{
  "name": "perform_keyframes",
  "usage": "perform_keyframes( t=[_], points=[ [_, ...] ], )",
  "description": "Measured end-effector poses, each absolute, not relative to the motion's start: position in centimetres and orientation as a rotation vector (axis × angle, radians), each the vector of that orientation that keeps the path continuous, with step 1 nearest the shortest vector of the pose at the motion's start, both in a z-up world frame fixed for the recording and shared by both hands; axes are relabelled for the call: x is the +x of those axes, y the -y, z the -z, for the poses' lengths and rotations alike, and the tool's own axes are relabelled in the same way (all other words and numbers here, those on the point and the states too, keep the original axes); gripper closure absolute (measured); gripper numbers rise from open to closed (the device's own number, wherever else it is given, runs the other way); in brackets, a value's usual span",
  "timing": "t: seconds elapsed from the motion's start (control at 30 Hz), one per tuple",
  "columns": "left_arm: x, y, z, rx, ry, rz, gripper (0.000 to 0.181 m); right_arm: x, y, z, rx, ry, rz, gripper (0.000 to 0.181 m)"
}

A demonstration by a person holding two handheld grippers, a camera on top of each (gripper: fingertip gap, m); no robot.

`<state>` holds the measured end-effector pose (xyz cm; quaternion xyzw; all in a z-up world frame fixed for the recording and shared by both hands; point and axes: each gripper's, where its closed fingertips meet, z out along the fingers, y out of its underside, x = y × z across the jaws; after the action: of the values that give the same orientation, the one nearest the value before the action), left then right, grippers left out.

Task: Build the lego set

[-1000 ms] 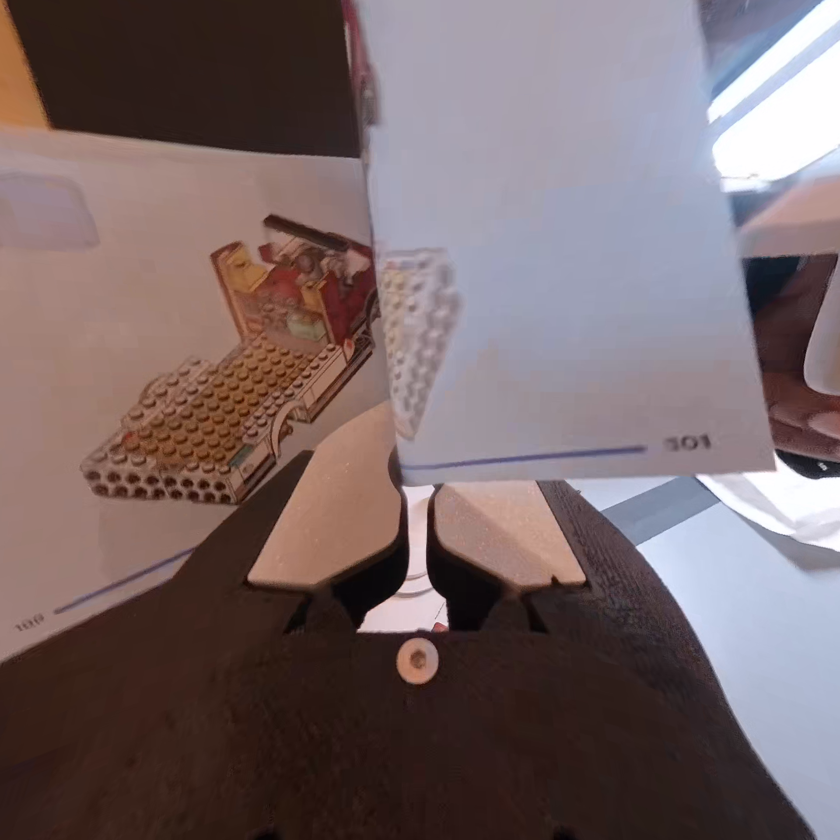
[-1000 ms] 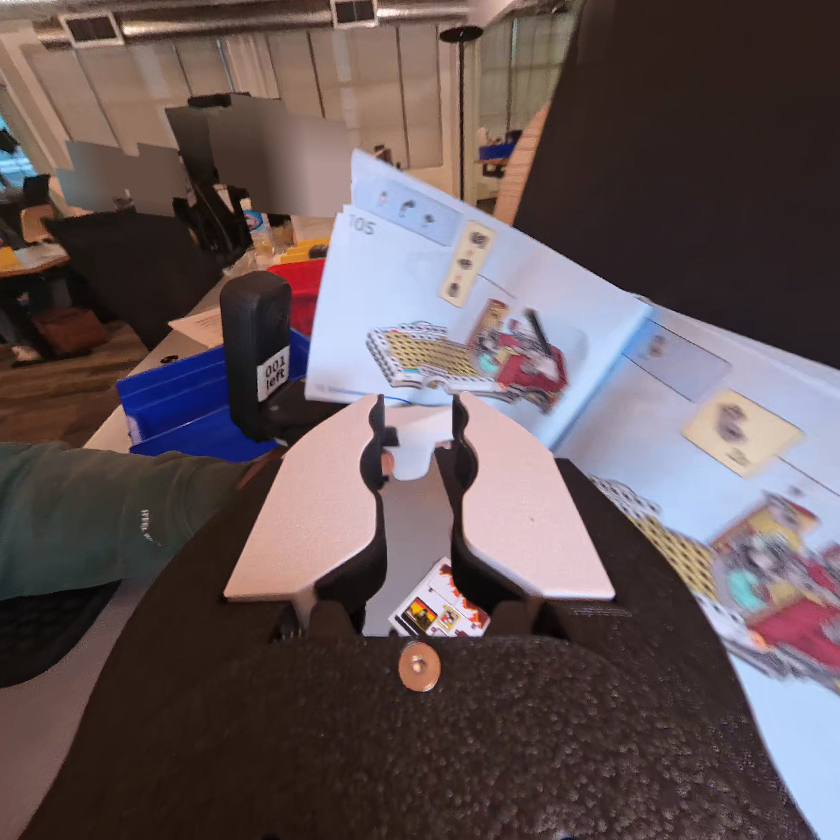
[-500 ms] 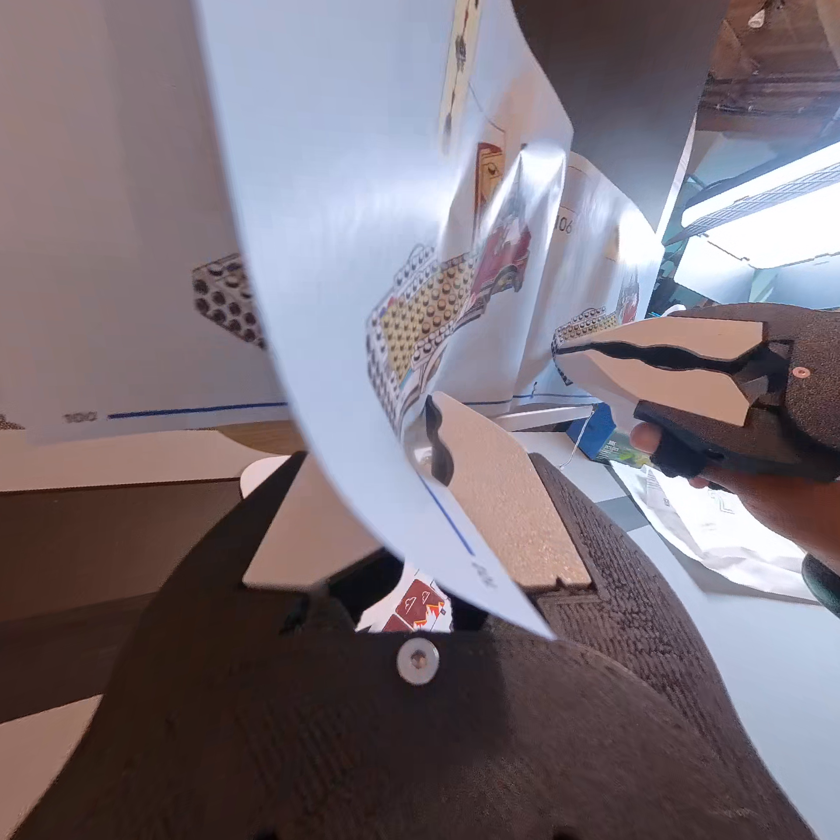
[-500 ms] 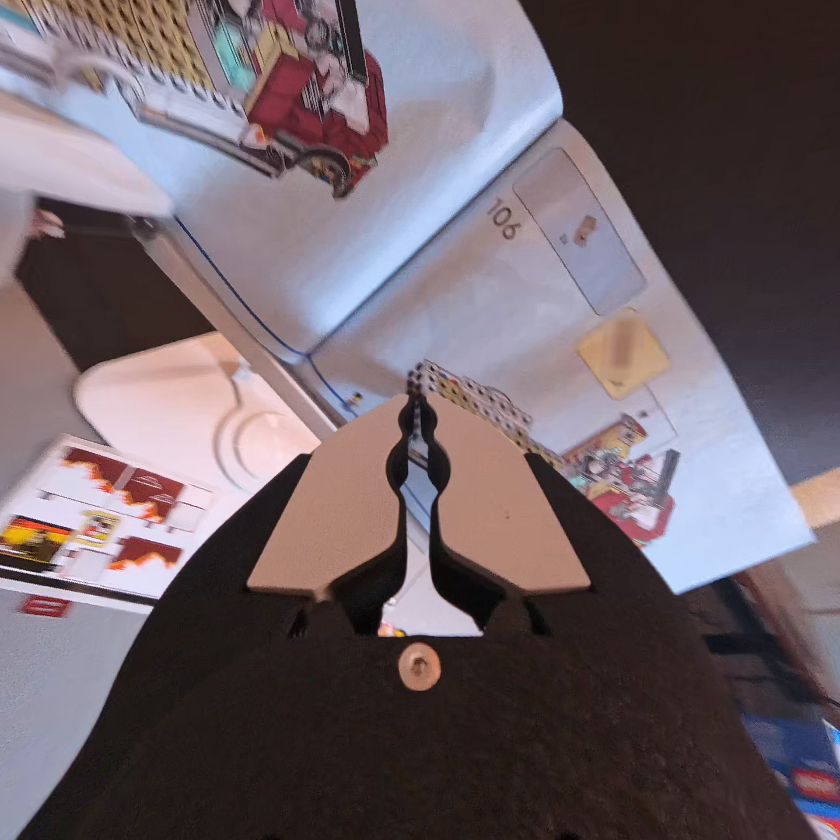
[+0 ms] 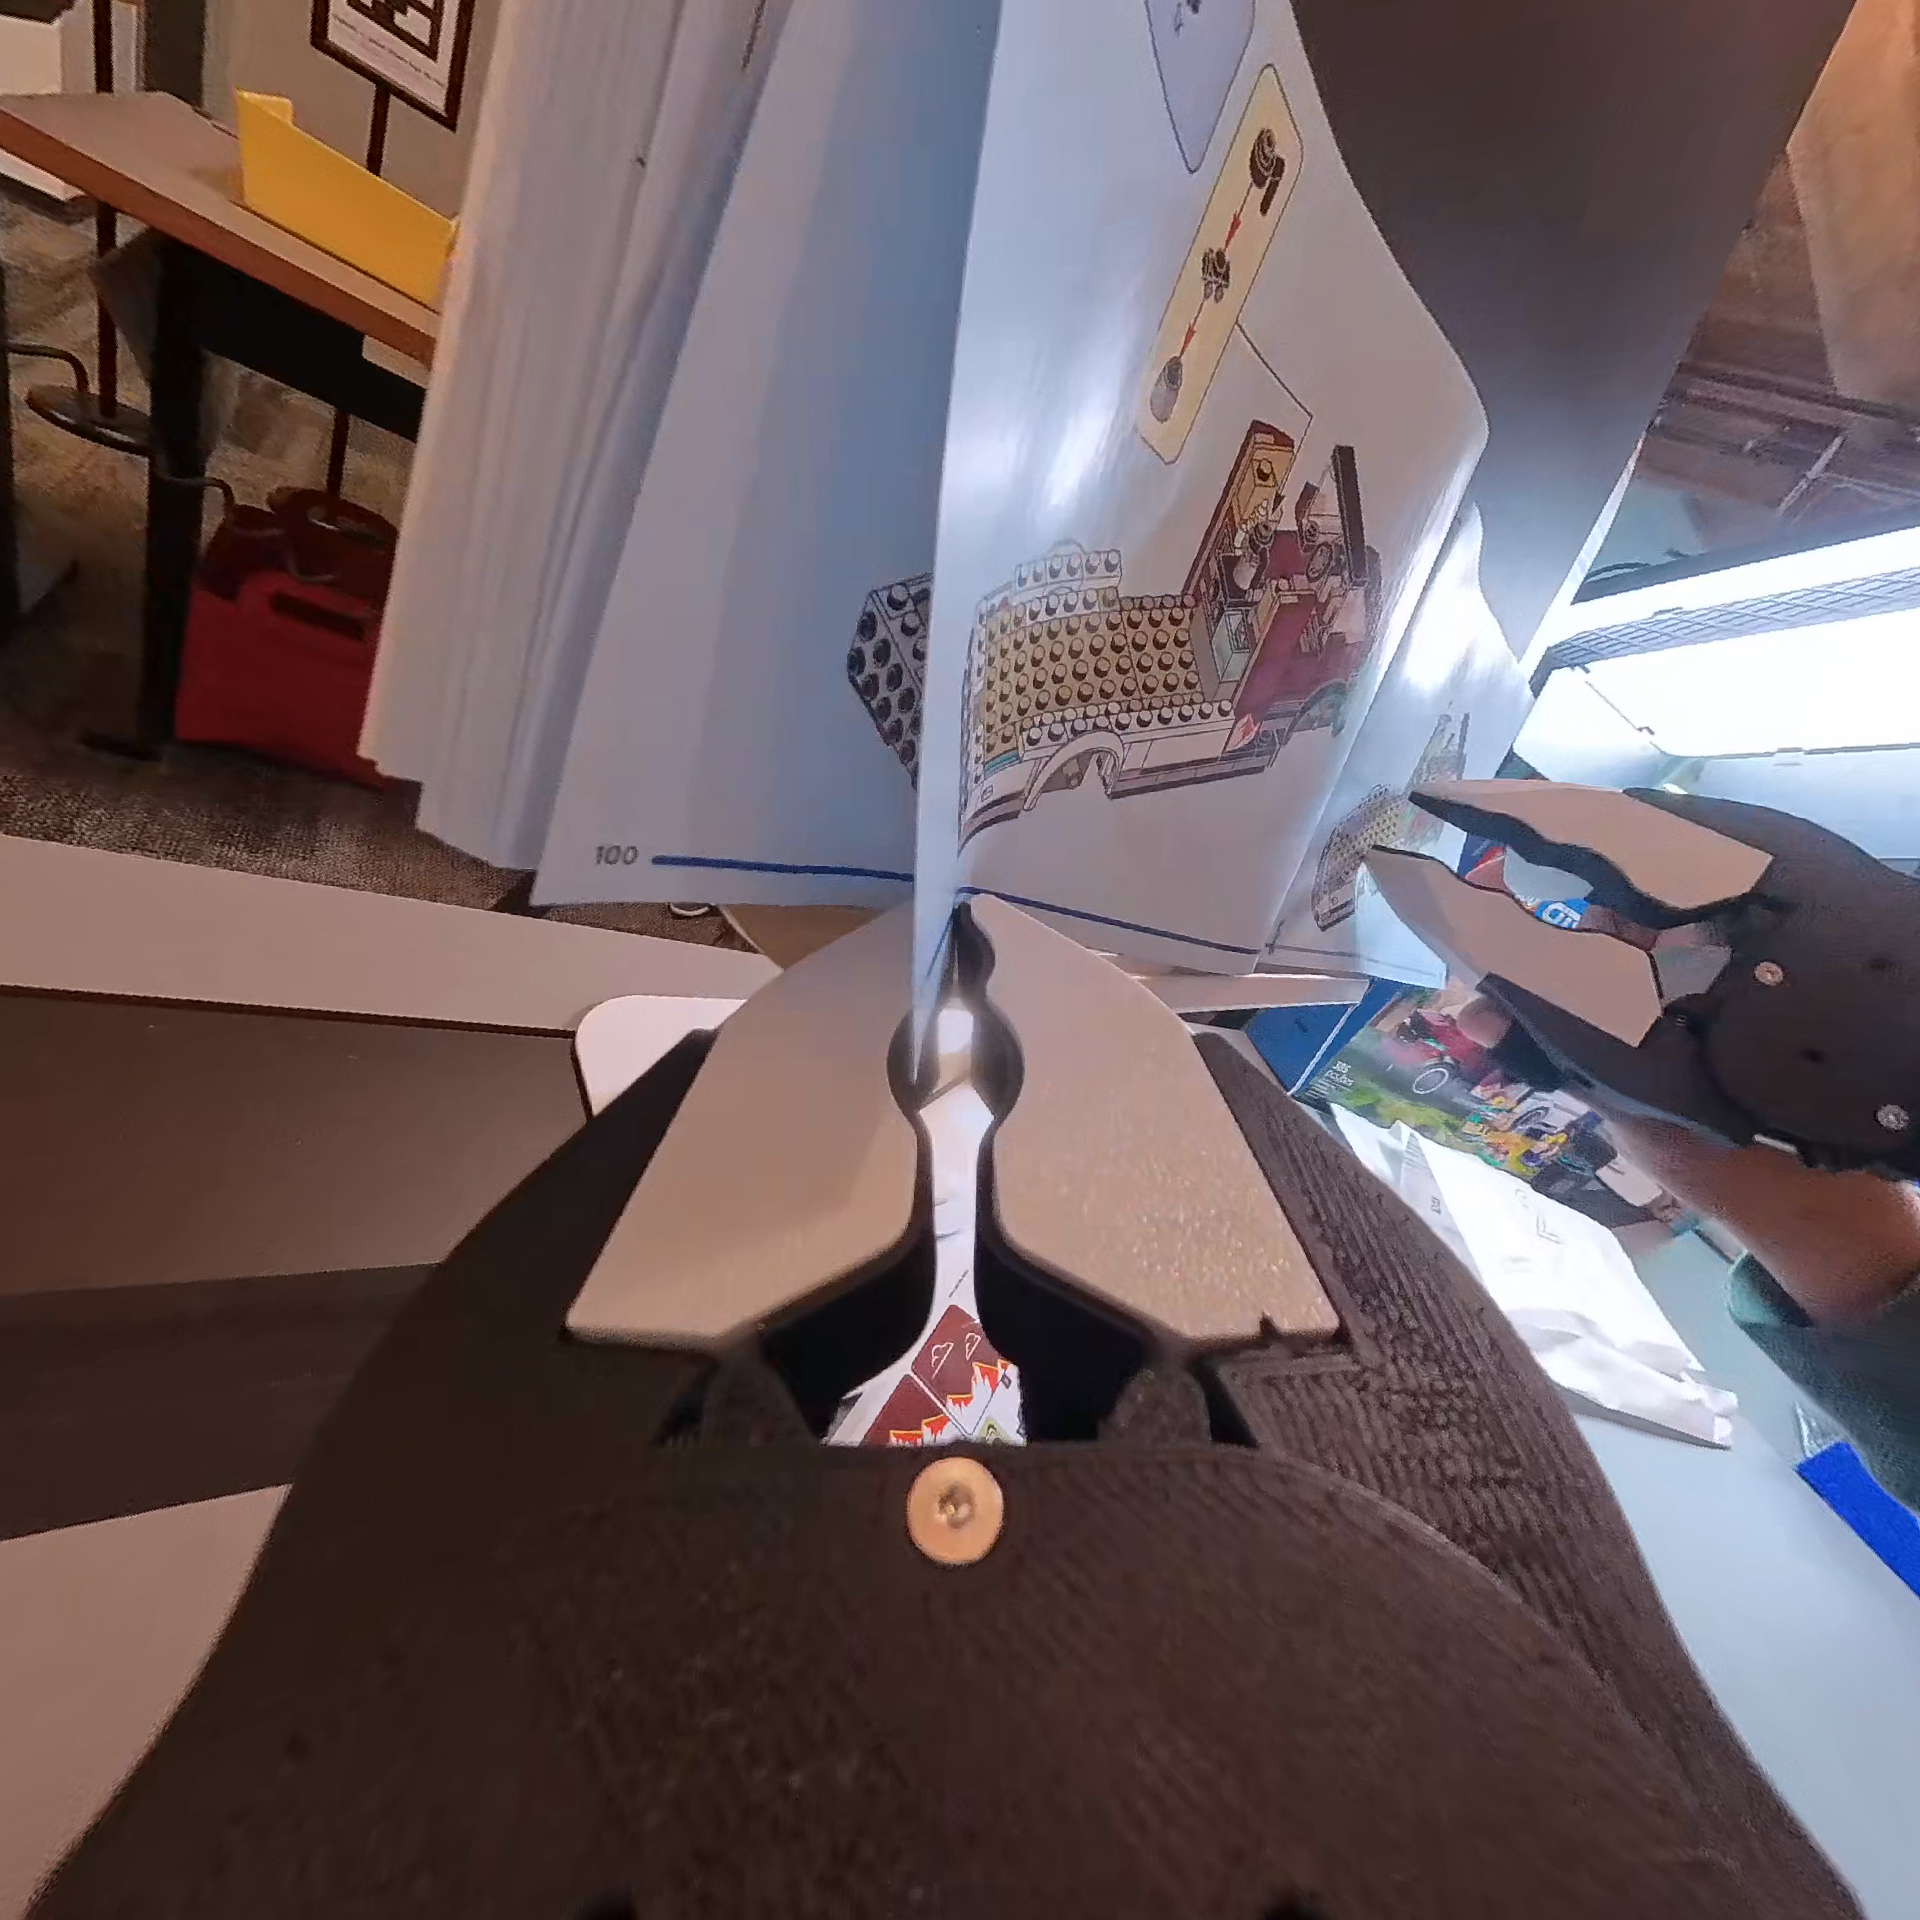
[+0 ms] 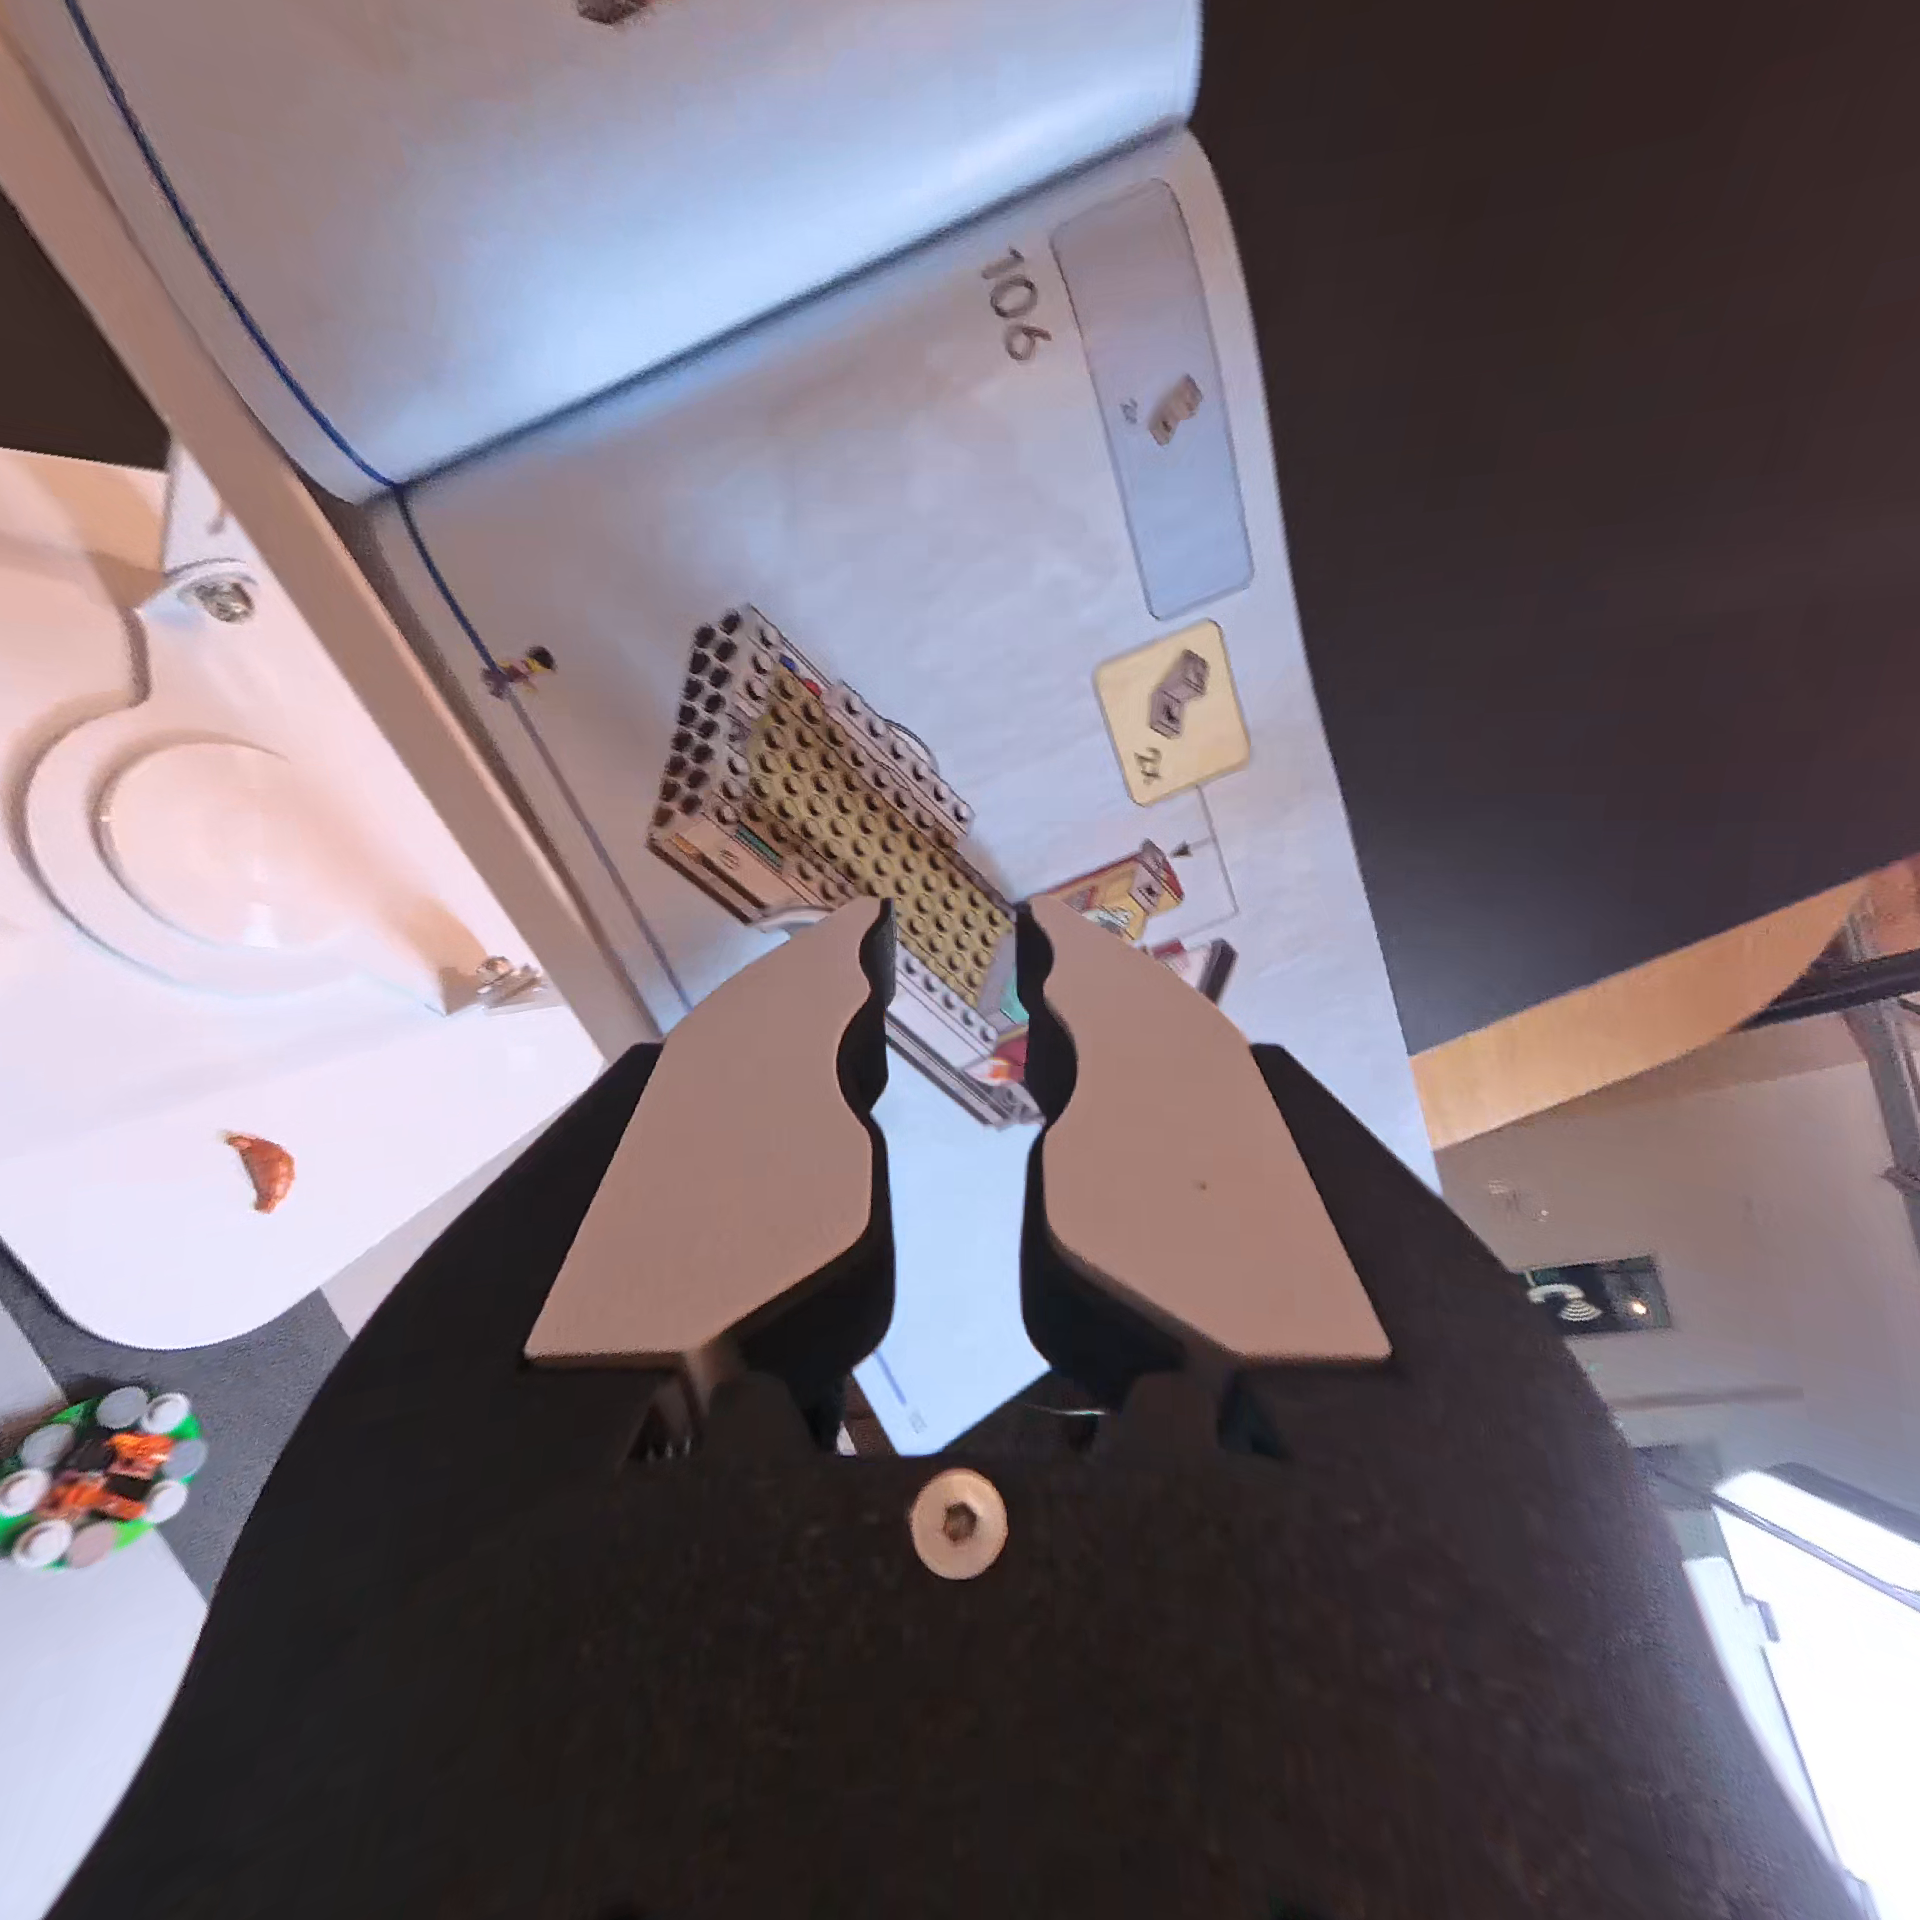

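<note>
Left gripper (image 5: 961,920) jaws pinch a page of the instruction booklet (image 5: 1195,644), which blocks twelve o'clock. Right gripper (image 6: 951,920) jaws apart, empty, before booklet. Sticker sheet (image 5: 951,1382) mostly hidden underneath. Green round build (image 6: 94,1475) at eight o'clock.

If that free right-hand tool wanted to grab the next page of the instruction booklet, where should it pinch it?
Probably at the loose lower corner of the next page, coming in edge-on from the right. The pages fan apart there, so one sheet can slip between the fingers of the right tool, as the left tool already pinches a page's bottom edge.
</note>
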<state>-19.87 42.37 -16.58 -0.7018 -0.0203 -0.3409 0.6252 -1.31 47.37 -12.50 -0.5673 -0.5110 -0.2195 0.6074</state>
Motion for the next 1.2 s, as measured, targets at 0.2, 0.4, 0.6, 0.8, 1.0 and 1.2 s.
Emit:
perform_keyframes(
  t=[0.2,0.4,0.6,0.8,1.0,1.2],
  points=[
    [-19.9,-42.4,16.6,-1.582,0.046,0.794,0.181,0.2,-48.8,10.1,-1.325,1.146,0.508,0.149],
    [-19.8,-42.4,16.7,-1.565,0.061,0.792,0.181,0.4,-48.6,9.7,-1.424,1.093,0.410,0.149],
    [-19.8,-42.4,16.7,-1.561,0.066,0.793,0.181,3.6,-46.5,14.3,-1.471,1.189,0.414,0.135],
    [-19.8,-42.5,16.7,-1.554,0.077,0.798,0.181,3.1,-43.9,17.9,-1.310,1.325,0.504,0.126],
    [-19.8,-42.4,16.7,-1.568,0.064,0.800,0.181,3.6,-46.1,15.8,-1.258,1.273,0.696,0.158],
    [-19.8,-42.5,16.8,-1.562,0.068,0.838,0.181,5.7,-48.0,14.8,-1.381,1.230,0.650,0.169]
  ],
)
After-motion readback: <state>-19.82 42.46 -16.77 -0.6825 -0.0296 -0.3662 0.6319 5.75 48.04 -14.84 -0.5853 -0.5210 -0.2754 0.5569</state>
